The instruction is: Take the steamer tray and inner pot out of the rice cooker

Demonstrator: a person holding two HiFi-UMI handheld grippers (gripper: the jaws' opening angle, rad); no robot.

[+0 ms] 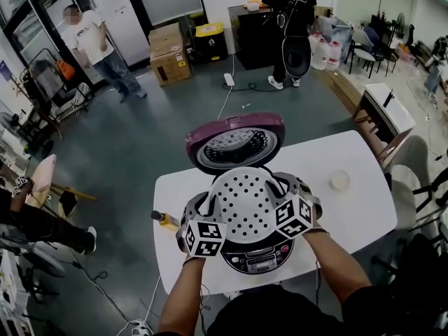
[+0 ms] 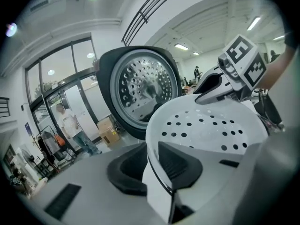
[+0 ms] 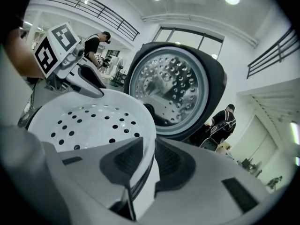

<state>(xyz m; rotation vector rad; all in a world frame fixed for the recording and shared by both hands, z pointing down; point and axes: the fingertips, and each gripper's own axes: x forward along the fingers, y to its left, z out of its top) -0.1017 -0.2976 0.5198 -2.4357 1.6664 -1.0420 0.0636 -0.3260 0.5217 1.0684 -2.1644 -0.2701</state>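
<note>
The white perforated steamer tray hangs just above the rice cooker, whose maroon lid stands open behind it. My left gripper is shut on the tray's left rim, and my right gripper is shut on its right rim. In the left gripper view the rim of the tray sits clamped between the left gripper's dark pads. In the right gripper view the right gripper pinches the rim of the tray the same way. The tray hides the inner pot.
The cooker stands on a white table, with a small white round lid at its right and a yellow-tipped tool at its left edge. Two people stand far back near cardboard boxes.
</note>
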